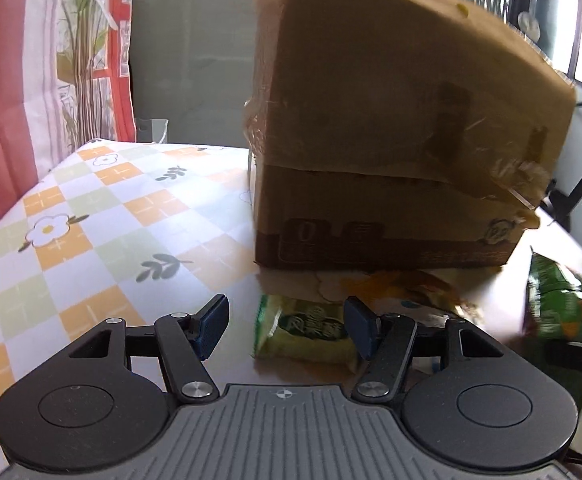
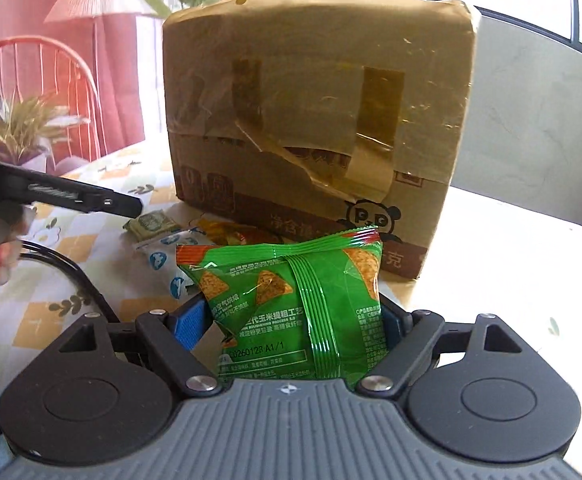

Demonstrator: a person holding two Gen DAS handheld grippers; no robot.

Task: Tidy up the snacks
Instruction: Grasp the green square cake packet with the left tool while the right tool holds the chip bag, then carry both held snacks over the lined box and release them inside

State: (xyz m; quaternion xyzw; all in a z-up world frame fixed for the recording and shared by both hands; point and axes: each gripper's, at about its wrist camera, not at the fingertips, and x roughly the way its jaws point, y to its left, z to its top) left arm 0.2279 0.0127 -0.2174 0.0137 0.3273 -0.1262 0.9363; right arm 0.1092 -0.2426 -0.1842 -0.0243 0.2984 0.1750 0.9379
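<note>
Green corn-chip bag [image 2: 295,312] sits clamped in my right tool [image 2: 291,320], off the worktop [image 1: 91,216]; my left tool [image 1: 285,326] gapes, straddling a pale green packet [image 1: 307,334]. Loose snacks [image 2: 159,240] lie before the cardboard box [image 2: 315,120], so I judge sorting barely begun. Its inside stays hidden.

The left gripper [image 1: 285,326] hovers low with its blue-padded fingers [image 1: 211,326] spread apart; the right gripper [image 2: 295,320] has its fingers [image 2: 187,326] clamped on a green crinkly snack bag [image 2: 291,304].
</note>
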